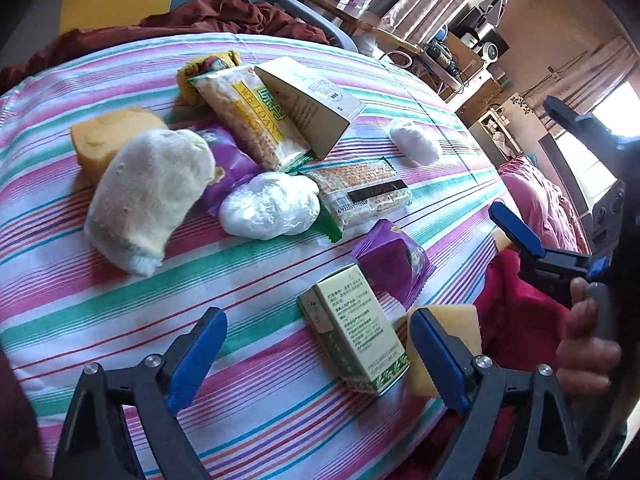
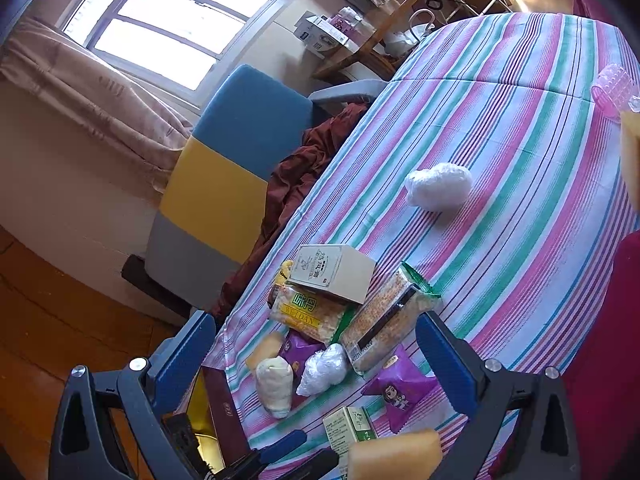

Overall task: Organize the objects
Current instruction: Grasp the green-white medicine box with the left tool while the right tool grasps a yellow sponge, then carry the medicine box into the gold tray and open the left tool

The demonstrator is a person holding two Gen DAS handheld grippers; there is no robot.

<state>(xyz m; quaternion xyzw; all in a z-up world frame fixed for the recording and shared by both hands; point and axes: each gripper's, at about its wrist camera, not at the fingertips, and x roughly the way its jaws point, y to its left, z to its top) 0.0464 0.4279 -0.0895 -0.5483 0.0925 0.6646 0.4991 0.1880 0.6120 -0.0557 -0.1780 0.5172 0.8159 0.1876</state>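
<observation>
Left hand-held gripper (image 1: 316, 354) gapes wide over the striped bed, green box (image 1: 354, 334) near its right finger beside a yellow sponge (image 1: 442, 344); closing off-centre could clip the sponge or nudge the box aside.

I see a tablecloth (image 1: 248, 408) striped in pink, teal, white and purple. My grippers' pads (image 1: 196, 356) are blue on black frames. The small box (image 1: 356, 332) is pale green, the snack packet (image 1: 390, 264) purple, the sponge (image 1: 448, 344) yellow, the chair back (image 2: 236, 160) blue, yellow and grey.
</observation>
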